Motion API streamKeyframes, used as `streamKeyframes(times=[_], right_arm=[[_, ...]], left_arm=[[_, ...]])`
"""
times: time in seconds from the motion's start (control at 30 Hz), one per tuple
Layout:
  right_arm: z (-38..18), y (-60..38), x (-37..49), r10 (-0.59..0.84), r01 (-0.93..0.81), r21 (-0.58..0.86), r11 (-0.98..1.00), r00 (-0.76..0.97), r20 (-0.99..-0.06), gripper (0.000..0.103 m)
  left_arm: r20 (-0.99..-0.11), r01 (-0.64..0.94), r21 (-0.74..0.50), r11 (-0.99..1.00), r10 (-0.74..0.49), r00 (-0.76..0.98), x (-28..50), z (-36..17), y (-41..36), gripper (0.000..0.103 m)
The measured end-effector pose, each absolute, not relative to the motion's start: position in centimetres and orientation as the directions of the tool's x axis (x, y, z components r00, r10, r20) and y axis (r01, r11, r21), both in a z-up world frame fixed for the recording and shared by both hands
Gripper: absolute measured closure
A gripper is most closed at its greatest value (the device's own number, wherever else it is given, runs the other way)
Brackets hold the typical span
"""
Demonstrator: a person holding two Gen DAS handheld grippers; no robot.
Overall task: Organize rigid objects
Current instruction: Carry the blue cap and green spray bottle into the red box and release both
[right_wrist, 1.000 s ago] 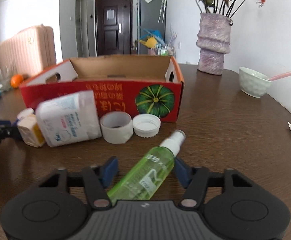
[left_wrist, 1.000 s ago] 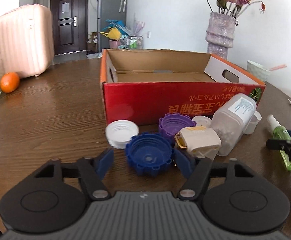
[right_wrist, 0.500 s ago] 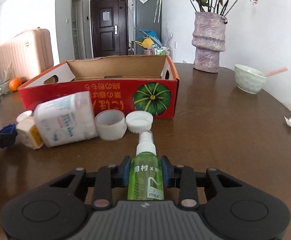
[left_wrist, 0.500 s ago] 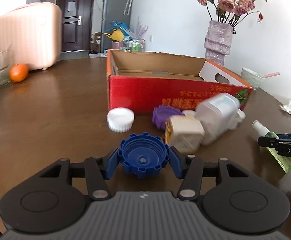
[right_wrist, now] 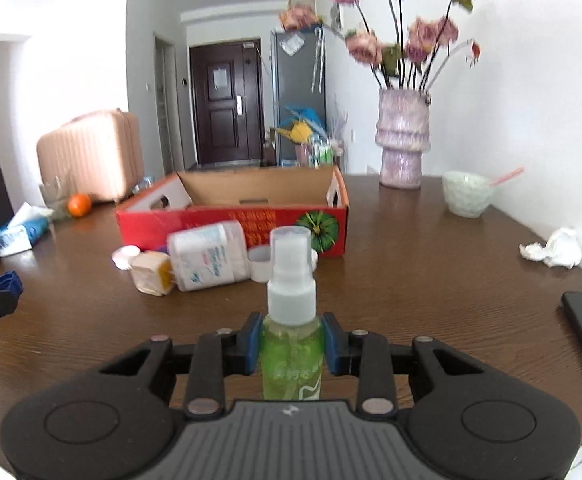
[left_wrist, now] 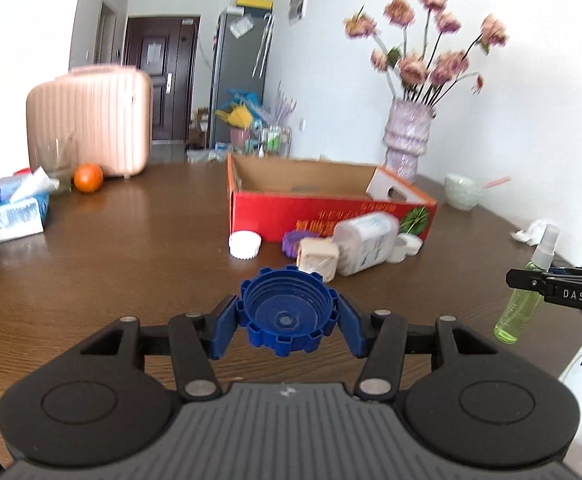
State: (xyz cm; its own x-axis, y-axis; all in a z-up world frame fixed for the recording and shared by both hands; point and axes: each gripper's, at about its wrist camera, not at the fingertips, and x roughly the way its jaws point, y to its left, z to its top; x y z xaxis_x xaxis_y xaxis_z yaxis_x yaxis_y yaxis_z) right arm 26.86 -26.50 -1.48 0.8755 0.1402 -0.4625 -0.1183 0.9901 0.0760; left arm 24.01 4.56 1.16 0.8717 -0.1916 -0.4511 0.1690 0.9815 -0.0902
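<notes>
Big round wooden surface [left_wrist: 131,248] is carrying everything here. The red cardboard box [right_wrist: 231,216] is sitting open-topped near the middle, with a purple vase [right_wrist: 402,140] of pink flowers behind it. Lying right in front of the box: a white plastic bottle [right_wrist: 209,256] on its side, touching a beige square container [right_wrist: 151,274], plus a white cap [left_wrist: 244,244] and a purple cap [left_wrist: 293,240] just beside them.

Left tongs [left_wrist: 287,320] are clamping a blue ridged cap [left_wrist: 287,314] between the blue pads, open side facing the camera, held up off the wood. Right tongs [right_wrist: 291,346] are gripping a green spray bottle [right_wrist: 291,328] around its body, upright, white nozzle pointing up, well short of the box.
</notes>
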Motion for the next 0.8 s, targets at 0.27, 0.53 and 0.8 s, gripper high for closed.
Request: streamKeyframes(times=[0.27,0.53,0.8], right_arm=[[1.1,-26.6,23.8,0.144,-0.129,0.065,0.99,0.906,-0.397,0.073],[3.4,-27.0,28.7,0.189,-0.169,0.087,0.982,0.908,-0.373,0.073],[5.8,-27.4,40.7,0.218,-0.207,0.073,0.976,0.892,-0.397,0.073]], left_arm=[[-0.383,0.19,-0.082,0.978,-0.207,0.9,22.1,3.1,4.4,0.049],[-0.35,0.252,-0.04,0.967,-0.249,0.903,28.4,5.6,4.5,0.049],[-0.388,0.261,-0.052,0.964,-0.26,0.884,41.2,6.9,4.5,0.049]])
